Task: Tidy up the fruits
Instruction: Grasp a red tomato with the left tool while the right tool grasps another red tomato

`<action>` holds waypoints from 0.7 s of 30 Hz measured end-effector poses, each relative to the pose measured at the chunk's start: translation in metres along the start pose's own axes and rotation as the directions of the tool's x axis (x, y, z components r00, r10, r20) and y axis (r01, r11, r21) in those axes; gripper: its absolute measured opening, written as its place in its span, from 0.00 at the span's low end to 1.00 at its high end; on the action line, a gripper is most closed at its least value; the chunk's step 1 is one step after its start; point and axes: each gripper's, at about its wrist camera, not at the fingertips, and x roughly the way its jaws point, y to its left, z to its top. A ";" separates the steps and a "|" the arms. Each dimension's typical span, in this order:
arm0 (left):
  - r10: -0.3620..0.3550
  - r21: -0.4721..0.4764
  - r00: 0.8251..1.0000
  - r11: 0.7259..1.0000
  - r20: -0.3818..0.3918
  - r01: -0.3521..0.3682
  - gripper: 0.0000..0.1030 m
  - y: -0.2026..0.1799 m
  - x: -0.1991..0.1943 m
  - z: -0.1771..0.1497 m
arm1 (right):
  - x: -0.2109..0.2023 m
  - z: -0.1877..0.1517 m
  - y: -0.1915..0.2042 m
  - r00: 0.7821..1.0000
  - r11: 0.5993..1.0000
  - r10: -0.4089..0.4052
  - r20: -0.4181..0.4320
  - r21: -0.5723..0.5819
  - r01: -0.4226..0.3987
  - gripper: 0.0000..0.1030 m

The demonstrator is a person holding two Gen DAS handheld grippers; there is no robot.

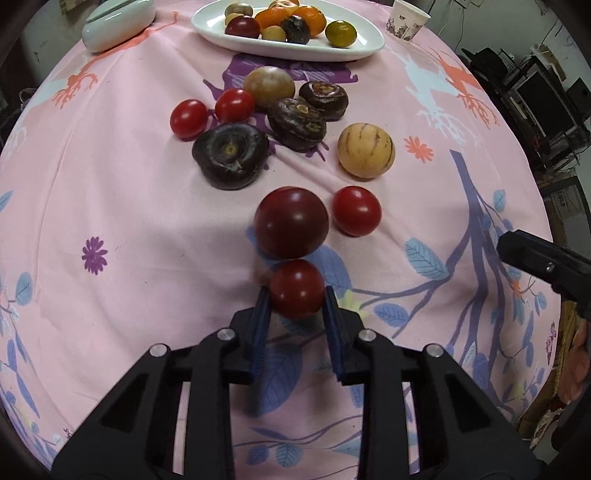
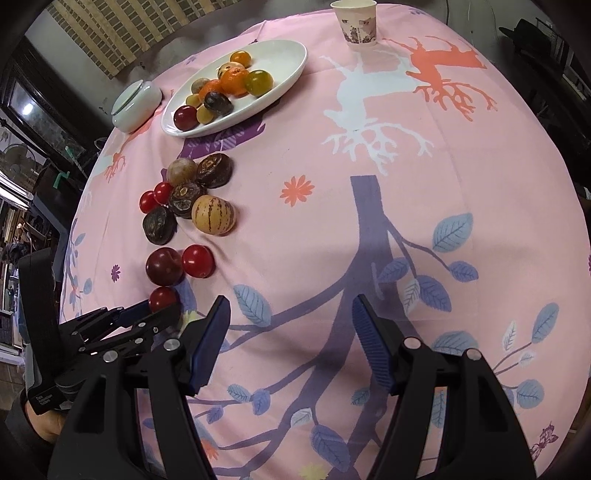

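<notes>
My left gripper (image 1: pixel 295 295) is shut on a small red cherry tomato (image 1: pixel 296 288), its blue pads pressing both sides; from the right wrist view the same tomato (image 2: pixel 162 298) sits in that gripper (image 2: pixel 164 306) at the cloth's left edge. Just beyond lie a dark red plum (image 1: pixel 291 221) and another cherry tomato (image 1: pixel 356 210). Farther off are a striped yellow melon (image 1: pixel 365 149), three dark water chestnuts (image 1: pixel 231 155) and two more tomatoes (image 1: pixel 188 119). A white oval plate (image 1: pixel 354 51) at the far side holds several fruits. My right gripper (image 2: pixel 291 314) stands open over bare cloth.
A pale lidded bowl (image 1: pixel 118 22) sits left of the plate and a paper cup (image 1: pixel 406 20) to its right. The pink patterned tablecloth (image 2: pixel 406 221) covers a round table; its right half carries nothing but print. Dark furniture surrounds the table.
</notes>
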 end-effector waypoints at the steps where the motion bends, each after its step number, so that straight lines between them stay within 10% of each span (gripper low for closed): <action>1: 0.006 0.001 1.000 1.000 0.016 -0.006 0.27 0.001 -0.004 -0.001 | 0.001 -0.001 0.002 1.000 1.000 0.003 -0.004 -0.005 -0.003 0.67; 21: 0.033 -0.144 0.996 0.989 0.079 -0.021 0.27 0.072 -0.049 -0.013 | 0.059 0.004 0.088 0.997 0.948 -0.065 -0.028 -0.313 0.053 0.67</action>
